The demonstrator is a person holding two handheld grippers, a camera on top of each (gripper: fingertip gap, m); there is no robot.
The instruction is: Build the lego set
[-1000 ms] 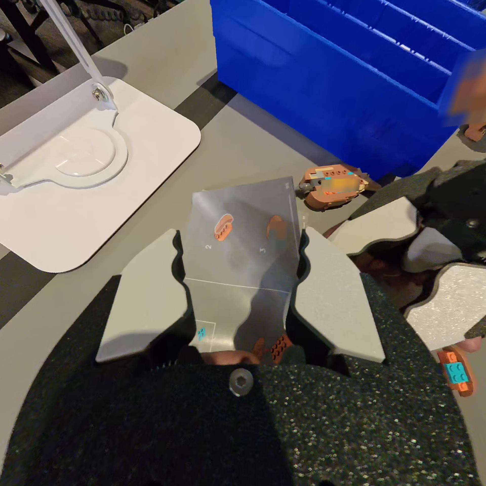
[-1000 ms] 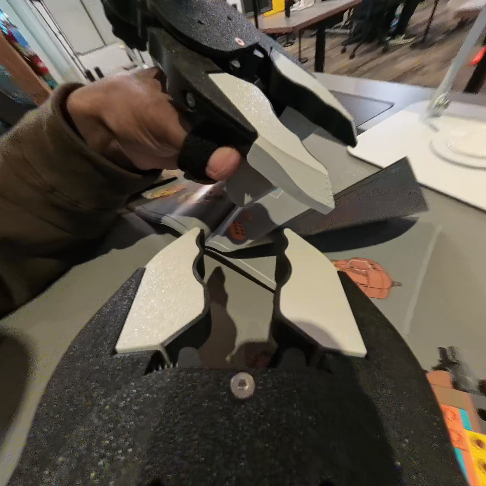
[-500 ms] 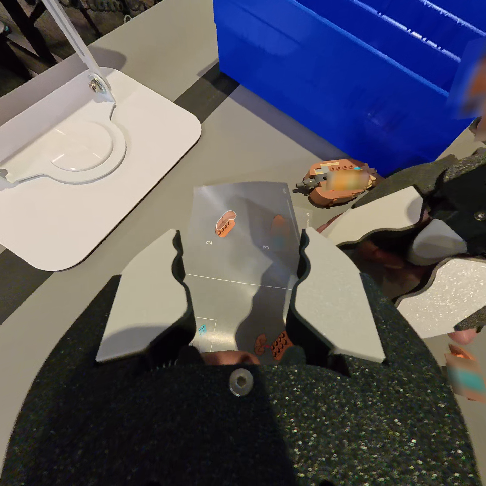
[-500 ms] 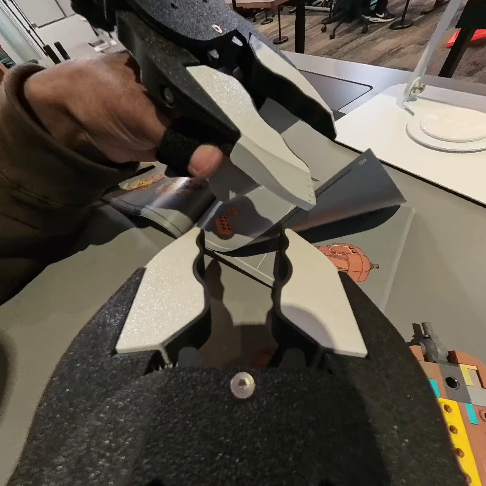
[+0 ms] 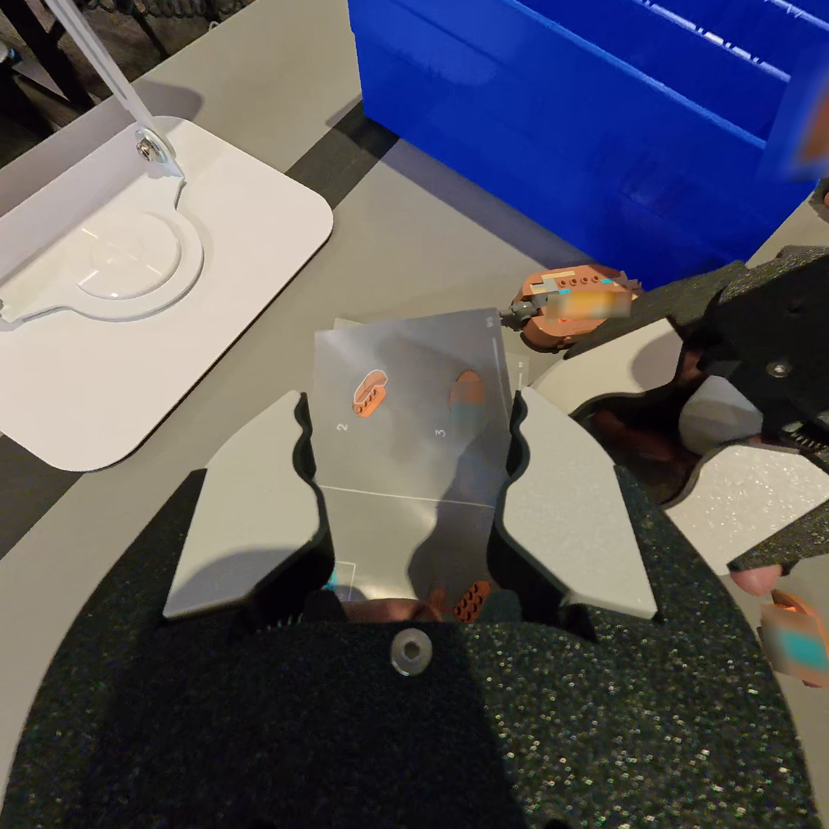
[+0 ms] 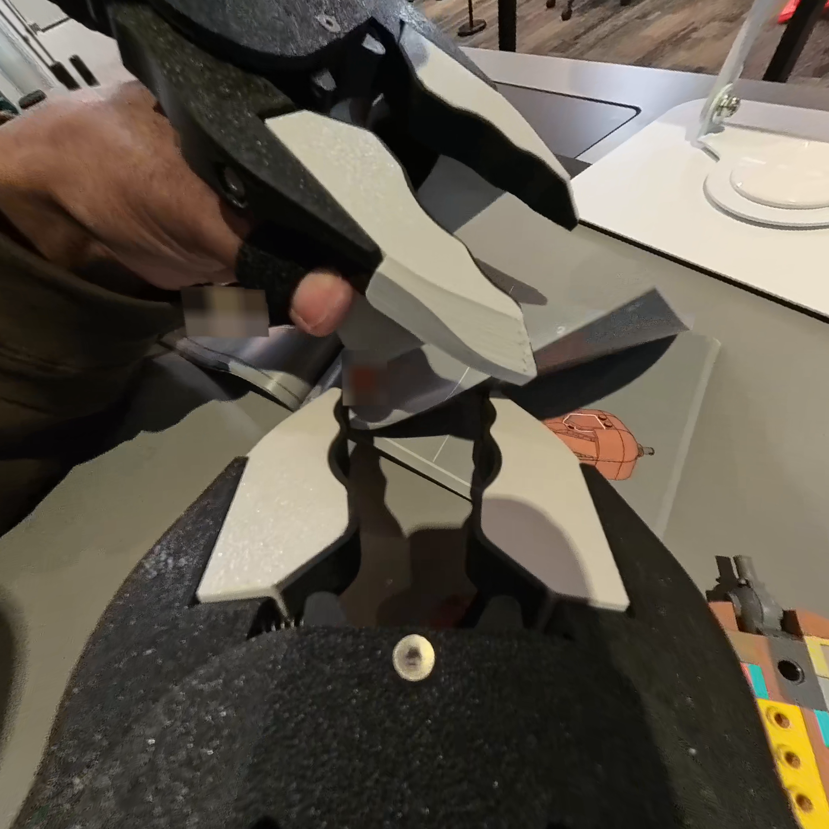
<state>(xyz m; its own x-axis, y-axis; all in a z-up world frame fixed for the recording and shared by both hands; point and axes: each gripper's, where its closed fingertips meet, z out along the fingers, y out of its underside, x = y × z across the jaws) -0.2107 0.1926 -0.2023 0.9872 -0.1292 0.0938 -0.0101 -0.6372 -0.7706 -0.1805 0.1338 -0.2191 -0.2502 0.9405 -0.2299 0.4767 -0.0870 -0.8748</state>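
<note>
A grey instruction booklet lies on the table; one glossy page (image 5: 403, 448) is lifted and runs between the wide-apart fingers of my left gripper (image 5: 409, 399), which is open. In the right wrist view the raised page (image 6: 605, 327) passes through the left gripper (image 6: 549, 291), with a thumb (image 6: 320, 305) at its base. My right gripper (image 6: 412, 403) is open and empty, close below the left one; it also shows in the left wrist view (image 5: 628, 430). A part-built brown lego model (image 5: 574, 305) stands beyond the booklet, also at the right wrist view's lower right (image 6: 785, 664).
A big blue bin (image 5: 583, 112) stands at the back right. A white lamp base (image 5: 134, 269) sits at the left, also seen in the right wrist view (image 6: 717, 202). A small brown and teal piece (image 5: 794, 637) shows at the right edge by a fingertip.
My right gripper has moved closer under the left gripper, and the lego model has come into its view at the lower right. The page stays lifted between the left fingers.
</note>
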